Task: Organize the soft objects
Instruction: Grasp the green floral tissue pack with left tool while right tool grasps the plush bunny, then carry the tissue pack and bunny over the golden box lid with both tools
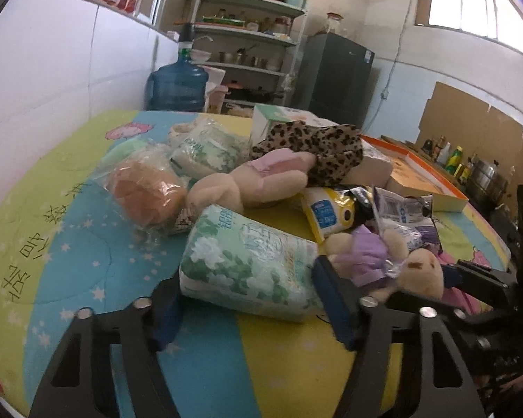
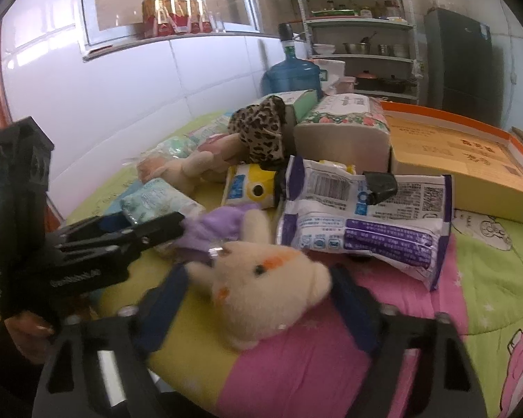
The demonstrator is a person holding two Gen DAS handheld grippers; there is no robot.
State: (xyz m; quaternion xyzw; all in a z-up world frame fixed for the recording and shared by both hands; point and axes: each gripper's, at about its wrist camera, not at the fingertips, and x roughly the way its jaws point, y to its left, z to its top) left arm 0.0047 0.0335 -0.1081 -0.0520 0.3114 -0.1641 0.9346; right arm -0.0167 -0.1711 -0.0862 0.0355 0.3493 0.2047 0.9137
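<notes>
Orange-rimmed box (image 2: 463, 160) lies open at the far right, only printed cardboard showing inside. Left gripper (image 1: 251, 299): fingers (image 1: 334, 310) part open, pressed on both sides of a green flowered tissue pack (image 1: 247, 264). Right gripper (image 2: 261, 310): fingers (image 2: 160, 310) part open, clamping the head of a cream teddy bear (image 2: 265, 285) in a purple dress. Both lie on a bright cartoon quilt (image 1: 69, 209) among other packs and plush toys. Shelf rack (image 1: 247, 45), water jug (image 1: 177, 83) and fridge (image 1: 334, 73) stand behind.
</notes>
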